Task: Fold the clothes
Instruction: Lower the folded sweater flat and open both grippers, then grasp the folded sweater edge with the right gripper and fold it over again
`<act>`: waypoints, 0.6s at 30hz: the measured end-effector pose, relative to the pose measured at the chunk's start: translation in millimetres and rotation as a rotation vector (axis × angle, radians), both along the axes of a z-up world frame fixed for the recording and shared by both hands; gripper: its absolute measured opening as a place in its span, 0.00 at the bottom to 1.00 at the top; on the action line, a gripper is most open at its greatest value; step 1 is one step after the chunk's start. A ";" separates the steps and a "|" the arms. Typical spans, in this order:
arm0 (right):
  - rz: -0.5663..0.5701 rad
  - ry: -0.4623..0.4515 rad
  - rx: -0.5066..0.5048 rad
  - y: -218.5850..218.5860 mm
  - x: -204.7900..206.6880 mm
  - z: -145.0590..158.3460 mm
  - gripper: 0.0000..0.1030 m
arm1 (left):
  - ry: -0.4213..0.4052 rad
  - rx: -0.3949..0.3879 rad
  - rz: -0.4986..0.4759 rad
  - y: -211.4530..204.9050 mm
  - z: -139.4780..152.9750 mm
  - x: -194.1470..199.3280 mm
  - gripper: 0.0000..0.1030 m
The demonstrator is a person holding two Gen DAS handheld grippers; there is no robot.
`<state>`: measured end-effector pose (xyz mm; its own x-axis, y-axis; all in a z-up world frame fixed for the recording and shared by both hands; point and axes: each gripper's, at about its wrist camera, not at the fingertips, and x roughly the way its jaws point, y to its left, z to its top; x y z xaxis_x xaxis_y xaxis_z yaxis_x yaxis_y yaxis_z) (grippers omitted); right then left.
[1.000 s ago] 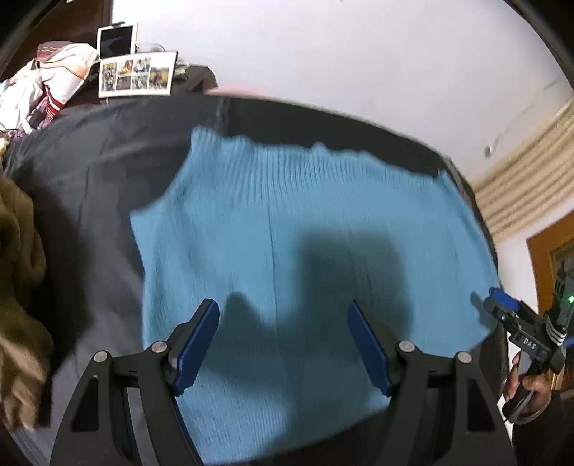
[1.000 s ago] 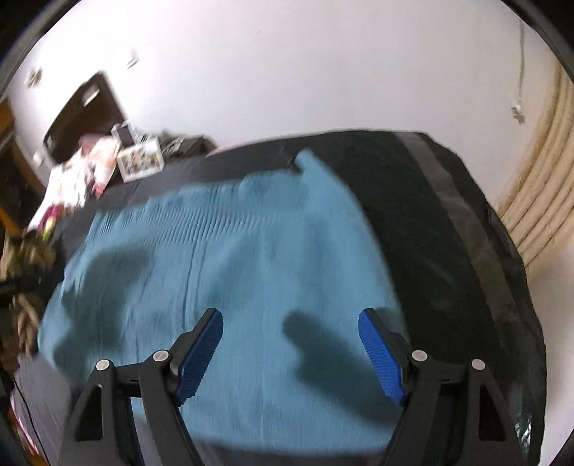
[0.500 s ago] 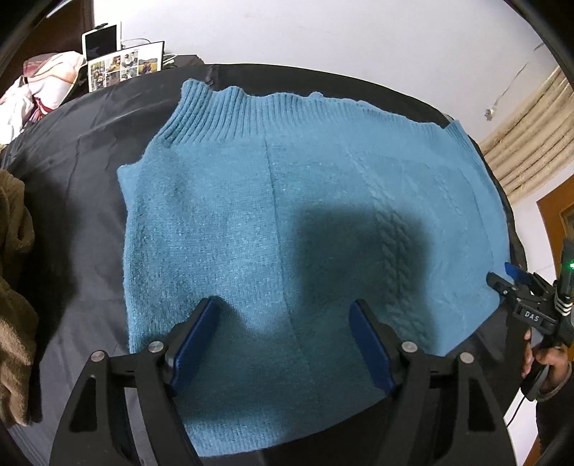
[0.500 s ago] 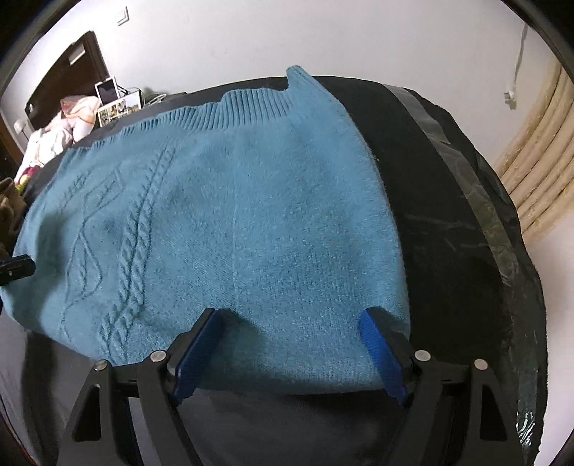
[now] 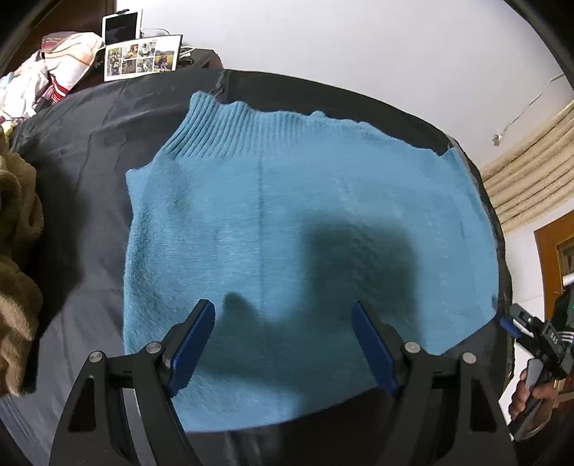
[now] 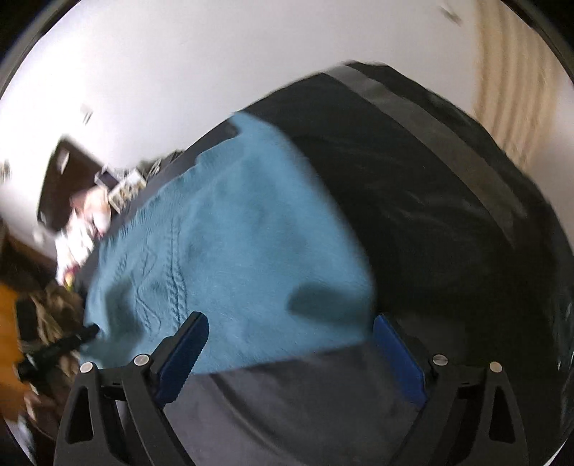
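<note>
A teal knitted sweater [image 5: 305, 222] lies flat on the black-covered table [image 5: 82, 150], its ribbed band toward the far side. My left gripper [image 5: 283, 315] hangs open over the sweater's near edge, nothing between its fingers. The right wrist view is blurred and tilted. There the sweater [image 6: 233, 233] shows its cable pattern, and my right gripper [image 6: 290, 322] stands open over its near right corner, holding nothing. The right gripper [image 5: 516, 324] also shows at the sweater's right edge in the left wrist view, held by a hand [image 5: 531, 390]. The left gripper [image 6: 71, 340] is a dark shape at the sweater's left.
A brown garment [image 5: 14, 251] is heaped at the table's left. Behind it lie a pile of clothes [image 5: 53, 64], a photo frame [image 5: 143, 57] and a tablet [image 5: 122, 25]. A white wall [image 5: 340, 43] stands behind the table. Bare black cloth [image 6: 430, 215] lies right of the sweater.
The left gripper has drawn back a little from the sweater. The right gripper has swung and tilted, shifting toward the sweater's near right corner. Both stay open; the sweater has not moved.
</note>
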<state>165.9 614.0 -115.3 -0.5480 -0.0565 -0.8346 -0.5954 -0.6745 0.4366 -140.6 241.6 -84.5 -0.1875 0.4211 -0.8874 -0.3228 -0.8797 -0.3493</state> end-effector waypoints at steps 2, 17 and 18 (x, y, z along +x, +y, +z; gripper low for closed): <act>-0.045 0.018 -0.085 10.4 15.3 -7.5 0.93 | 0.001 0.002 0.003 6.9 8.6 4.8 0.79; -0.106 0.219 -0.407 21.8 -6.5 -45.5 0.92 | 0.002 -0.040 0.005 55.8 47.9 24.5 0.79; -0.114 0.232 -0.419 23.7 -8.7 -46.1 0.92 | 0.002 -0.042 0.000 60.5 49.9 24.7 0.79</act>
